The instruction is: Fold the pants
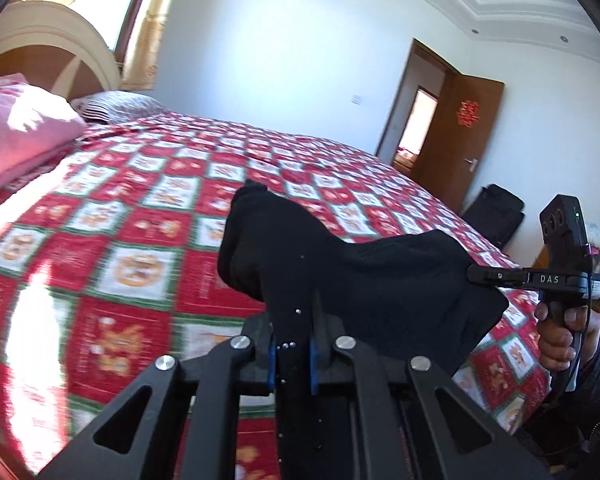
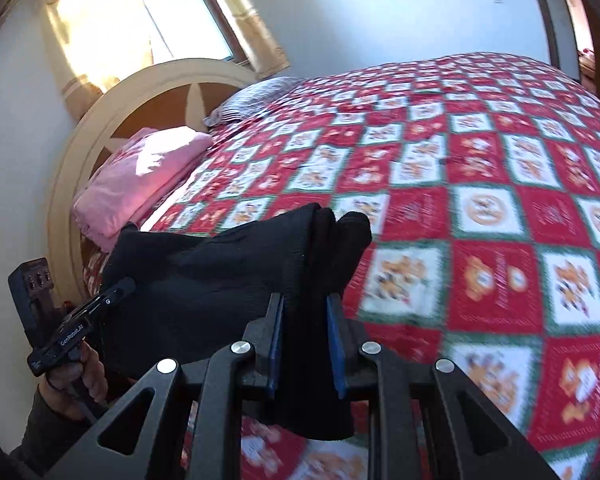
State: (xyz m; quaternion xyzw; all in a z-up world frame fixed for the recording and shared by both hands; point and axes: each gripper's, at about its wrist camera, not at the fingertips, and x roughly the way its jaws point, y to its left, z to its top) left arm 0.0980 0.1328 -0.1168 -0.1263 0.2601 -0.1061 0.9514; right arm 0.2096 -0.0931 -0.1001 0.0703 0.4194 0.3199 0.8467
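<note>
The black pants are held up above the bed, stretched between both tongs. The left tongs are clamped shut on one bunched end; the right tongs are closed on the other (thick folds fill the gap). A pink blanket is seen folded at the far headboard.

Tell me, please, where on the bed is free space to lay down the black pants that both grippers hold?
The widest bare stretch of the checkered quilt lies beyond the black pants, running toward the door side. It is crowded at the headboard end, where the folded pink cloth and the grey pillow sit.
</note>
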